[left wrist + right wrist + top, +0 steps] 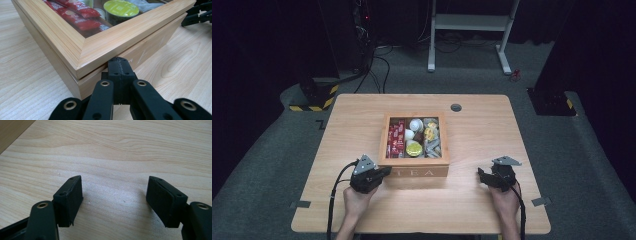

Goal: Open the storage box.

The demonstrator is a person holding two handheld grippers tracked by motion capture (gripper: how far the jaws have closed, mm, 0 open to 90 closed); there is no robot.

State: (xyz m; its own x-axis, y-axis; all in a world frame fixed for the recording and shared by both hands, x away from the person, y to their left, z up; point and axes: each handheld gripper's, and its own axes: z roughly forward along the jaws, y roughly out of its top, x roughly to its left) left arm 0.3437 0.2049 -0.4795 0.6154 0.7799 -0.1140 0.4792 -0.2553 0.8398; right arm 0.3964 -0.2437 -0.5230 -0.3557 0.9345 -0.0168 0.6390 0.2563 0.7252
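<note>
The bench point(482, 210) carries a wooden tea box point(414, 167) at its middle, lid down, with "TEA" on the front wall facing the person. Through the lid's window show red sachets point(396, 140), a yellow-green pod point(414, 148) and pale packets.

The left hand-held gripper point(384, 171) sits at the box's front left corner, its jaws closed together with nothing between them; in the left gripper view the tip point(120, 65) presses just under the lid's overhang at the seam, so the lid lies directly ahead and above it. This looks like a lift of the lid from that corner.

The right hand-held gripper point(481, 176) rests apart from the box's right side, jaws spread wide and empty over bare wood point(115, 195). Nothing stands between either gripper and the box.
</note>
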